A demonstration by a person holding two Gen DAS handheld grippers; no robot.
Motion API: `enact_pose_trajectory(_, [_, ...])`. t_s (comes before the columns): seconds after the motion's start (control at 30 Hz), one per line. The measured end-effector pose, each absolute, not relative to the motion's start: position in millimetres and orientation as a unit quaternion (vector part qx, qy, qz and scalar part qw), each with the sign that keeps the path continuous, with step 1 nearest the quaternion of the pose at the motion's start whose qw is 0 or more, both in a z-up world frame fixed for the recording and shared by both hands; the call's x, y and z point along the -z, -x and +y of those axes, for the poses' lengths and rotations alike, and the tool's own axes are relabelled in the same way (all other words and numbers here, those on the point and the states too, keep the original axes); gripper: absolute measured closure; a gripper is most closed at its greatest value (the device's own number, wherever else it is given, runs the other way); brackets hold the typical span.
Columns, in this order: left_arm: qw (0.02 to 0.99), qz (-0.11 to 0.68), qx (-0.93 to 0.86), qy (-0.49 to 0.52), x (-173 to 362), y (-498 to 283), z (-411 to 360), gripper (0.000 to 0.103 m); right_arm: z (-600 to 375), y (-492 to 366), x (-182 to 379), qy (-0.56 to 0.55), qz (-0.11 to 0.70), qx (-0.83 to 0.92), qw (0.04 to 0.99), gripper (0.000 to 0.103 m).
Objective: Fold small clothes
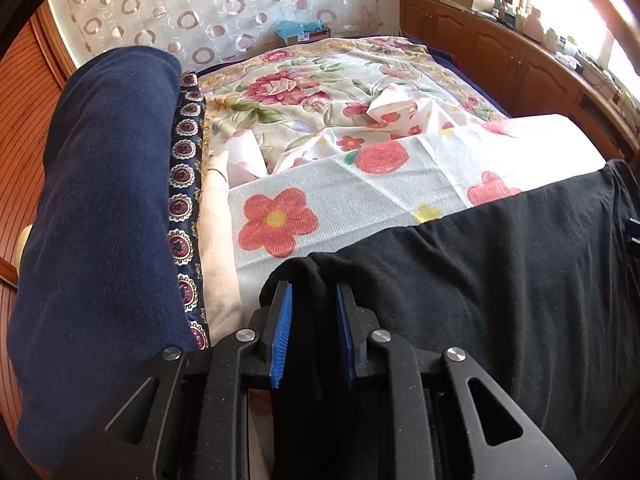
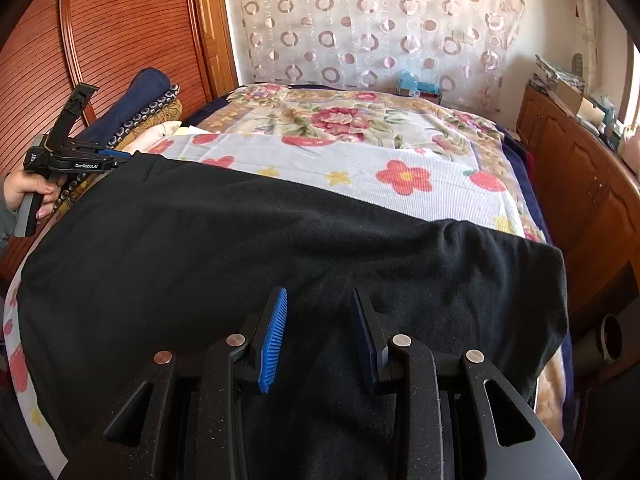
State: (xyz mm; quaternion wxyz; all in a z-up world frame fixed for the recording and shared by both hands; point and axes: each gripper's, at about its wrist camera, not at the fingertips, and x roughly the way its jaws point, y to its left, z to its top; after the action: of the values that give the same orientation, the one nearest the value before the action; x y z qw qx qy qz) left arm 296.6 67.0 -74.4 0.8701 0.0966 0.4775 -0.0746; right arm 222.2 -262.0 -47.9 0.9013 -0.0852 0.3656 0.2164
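Black garment (image 1: 500, 280) sat clamped in the left gripper (image 1: 314, 300); the right gripper (image 2: 318, 308) pinched it too; best lifted evenly.

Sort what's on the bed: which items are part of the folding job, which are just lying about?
In the job:
- black garment
- left gripper, fabric between its pads
- right gripper, fabric between its pads

Lying about:
- flower-print sheet
- rose blanket
- navy roll
- cardboard box

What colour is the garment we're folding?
Plain black; the garment shows best in the right wrist view, spread over the flowered sheet.
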Motion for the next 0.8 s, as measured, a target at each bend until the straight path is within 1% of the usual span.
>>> enact_pose_trajectory(0.03, [0.869, 0.478, 0.077, -0.099, 74.5, -297.0, 66.4, 0.086, -261.0, -221.9, 48.6, 0.085, 0.367, -0.216, 0.901, 0.069])
enact_pose_trajectory(0.07, [0.869, 0.478, 0.083, -0.102, 74.7, -296.7, 66.0, 0.096, -261.0, -221.8, 49.6, 0.084, 0.368, -0.216, 0.900, 0.069])
enact_pose_trajectory(0.1, [0.868, 0.478, 0.084, -0.103, 74.9, -297.4, 66.1, 0.099, -260.7, -222.3, 50.3, 0.084, 0.370, -0.216, 0.900, 0.069])
enact_pose_trajectory(0.2, [0.875, 0.466, 0.079, -0.108, 69.1, -295.6, 68.3, 0.100, -260.8, -224.1, 51.5, 0.080, 0.373, -0.217, 0.899, 0.069])
enact_pose_trajectory(0.43, [0.905, 0.413, 0.033, -0.100, 33.4, -290.4, 97.2, 0.101, -261.0, -225.7, 51.1, 0.074, 0.375, -0.218, 0.898, 0.069])
enact_pose_trajectory(0.57, [0.909, 0.407, 0.034, -0.088, 24.0, -293.5, 109.1, 0.101, -261.6, -225.9, 51.5, 0.073, 0.375, -0.217, 0.898, 0.069])
enact_pose_trajectory(0.73, [0.909, 0.407, 0.037, -0.086, 25.3, -293.7, 104.4, 0.100, -260.4, -225.2, 51.3, 0.071, 0.374, -0.214, 0.899, 0.069])
enact_pose_trajectory(0.77, [0.910, 0.404, 0.035, -0.083, 23.9, -292.7, 103.9, 0.099, -259.7, -224.5, 51.2, 0.072, 0.374, -0.213, 0.900, 0.069])
enact_pose_trajectory(0.8, [0.912, 0.401, 0.038, -0.077, 22.4, -291.2, 104.7, 0.088, -259.5, -224.0, 50.9, 0.073, 0.373, -0.212, 0.900, 0.069])
